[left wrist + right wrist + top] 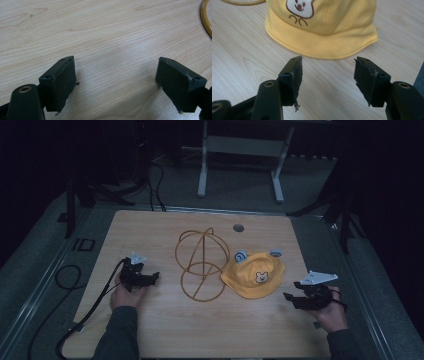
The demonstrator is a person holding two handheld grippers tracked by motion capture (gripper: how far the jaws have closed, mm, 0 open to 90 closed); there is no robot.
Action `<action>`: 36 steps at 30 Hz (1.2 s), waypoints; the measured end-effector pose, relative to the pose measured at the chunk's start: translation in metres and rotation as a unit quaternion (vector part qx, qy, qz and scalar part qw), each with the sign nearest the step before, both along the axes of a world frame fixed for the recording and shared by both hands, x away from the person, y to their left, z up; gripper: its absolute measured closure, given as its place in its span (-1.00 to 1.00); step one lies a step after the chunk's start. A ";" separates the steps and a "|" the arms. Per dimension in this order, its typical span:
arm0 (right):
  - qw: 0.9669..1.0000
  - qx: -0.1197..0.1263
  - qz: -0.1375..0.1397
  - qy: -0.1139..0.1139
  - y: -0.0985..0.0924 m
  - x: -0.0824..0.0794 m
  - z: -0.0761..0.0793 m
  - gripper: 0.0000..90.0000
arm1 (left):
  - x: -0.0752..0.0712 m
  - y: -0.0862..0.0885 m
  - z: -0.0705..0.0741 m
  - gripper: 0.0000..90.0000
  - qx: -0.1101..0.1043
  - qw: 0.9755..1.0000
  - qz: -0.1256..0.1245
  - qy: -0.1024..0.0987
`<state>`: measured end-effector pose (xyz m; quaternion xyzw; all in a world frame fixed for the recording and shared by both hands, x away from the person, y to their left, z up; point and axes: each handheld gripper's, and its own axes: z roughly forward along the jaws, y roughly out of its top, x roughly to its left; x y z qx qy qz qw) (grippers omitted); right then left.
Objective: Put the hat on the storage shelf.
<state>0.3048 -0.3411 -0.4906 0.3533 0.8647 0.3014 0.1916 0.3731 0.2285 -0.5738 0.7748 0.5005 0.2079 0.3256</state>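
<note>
hat spot: the yellow bucket hat (254,275) sits flat on the desk (150,330), right of center in the high view, touching the base ring of the gold wire hat stand (201,265). In the right hand-held gripper view it takes up the top middle of the frame.

right side: the right hand-held gripper (292,299) is at the lower right of the high view, aimed at the brim. Jaws are parted with nothing between them, brim just ahead of the tips.

left side: the left hand-held gripper (152,277) is at the left of the high view, jaws wide apart over bare wood, nothing held. A bit of the stand's ring peeks in at the top right of its own view.

risk 1: the brim is soft and lies flat on the wood, so I think the jaws could skid over it or pinch only 1 thin edge, and the hat would flop out on the lift.

risk 2: a push instead of a pinch would probably shove the hat into the wire stand, which looks light enough to slide or tip.

risk 3: hung from 1 corner, the hat would likely sag shut, making it awkward to drop over the stand's top loops.

risk 4: the left one is well apart from the stand, so nothing steadies it if it gets bumped.
</note>
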 end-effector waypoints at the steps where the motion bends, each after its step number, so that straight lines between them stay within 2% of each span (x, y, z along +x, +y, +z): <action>1: 1.000 -0.007 0.004 0.002 0.002 0.002 0.004 -0.11 | 0.000 0.000 0.000 -0.63 0.000 1.000 0.001 0.000; 8: 1.000 -0.019 0.023 0.004 0.009 0.012 0.008 -0.09 | 0.000 0.000 0.000 -0.63 0.000 1.000 0.003 0.000; 11: 0.999 -0.028 0.041 0.018 0.016 0.019 0.010 -0.08 | 0.000 0.000 0.000 -0.63 0.000 1.000 0.003 0.000; 17: 0.997 -0.033 0.072 0.024 0.020 0.025 0.017 -0.06 | 0.000 0.000 0.000 -0.63 0.000 1.000 0.003 0.000; 23: 0.996 -0.034 0.083 0.020 0.019 0.030 0.028 -0.06 | 0.000 0.000 0.000 -0.63 0.001 1.000 0.003 0.000; 36: 0.994 -0.031 0.103 0.021 0.030 0.046 0.034 -0.03 | 0.001 0.000 0.000 -0.63 0.001 1.000 0.004 0.001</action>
